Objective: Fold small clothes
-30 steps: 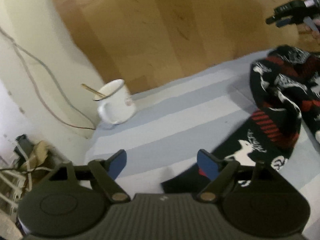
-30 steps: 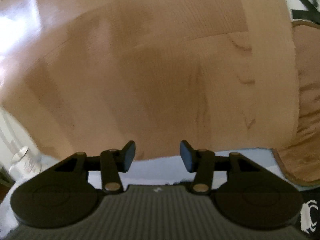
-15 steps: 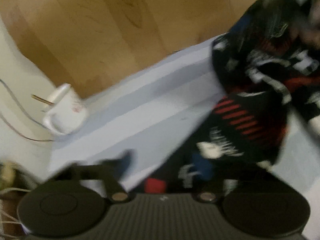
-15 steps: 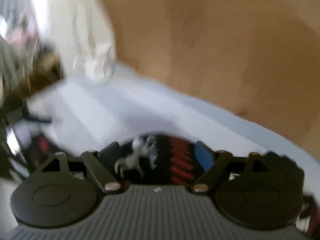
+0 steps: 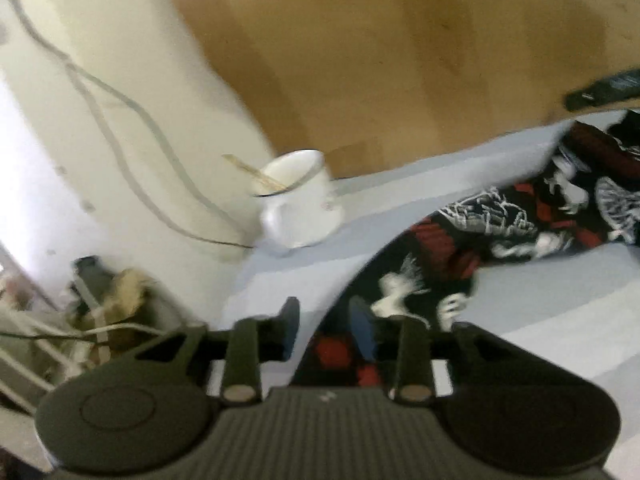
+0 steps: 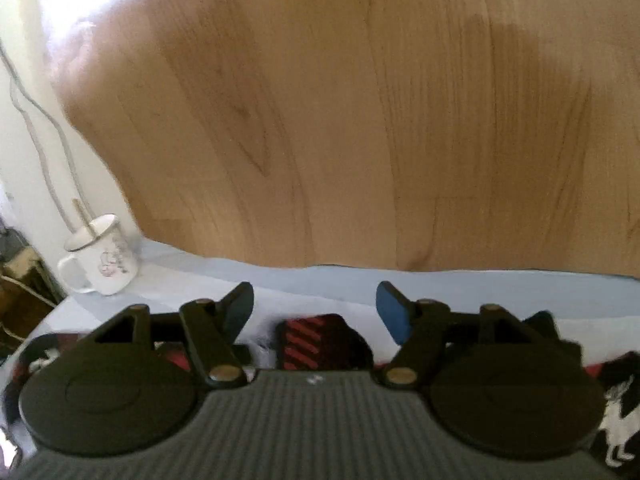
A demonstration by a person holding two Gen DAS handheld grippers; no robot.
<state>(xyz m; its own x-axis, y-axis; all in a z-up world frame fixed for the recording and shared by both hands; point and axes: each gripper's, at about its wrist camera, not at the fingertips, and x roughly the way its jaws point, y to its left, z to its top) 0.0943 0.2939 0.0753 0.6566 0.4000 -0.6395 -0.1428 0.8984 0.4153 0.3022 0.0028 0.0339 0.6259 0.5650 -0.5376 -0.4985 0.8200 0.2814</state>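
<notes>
A black garment with red stripes and white reindeer (image 5: 472,240) lies on the pale blue striped cloth (image 5: 560,312). My left gripper (image 5: 324,326) has its jaws narrowed around an edge of this garment, and the cloth stretches away up and to the right. My right gripper (image 6: 316,312) is open and empty; a red-striped fold of the garment (image 6: 316,340) lies just below its jaws, and more of it shows at the lower right (image 6: 616,420).
A white enamel mug (image 5: 296,204) holding a stick stands at the far left of the cloth, also in the right wrist view (image 6: 100,260). A wooden headboard (image 6: 360,120) rises behind. Cables and clutter (image 5: 88,320) sit off the left edge.
My left gripper has narrowed from wide open onto the garment's edge and pulled it left. My right gripper swung down over the garment and stays open.
</notes>
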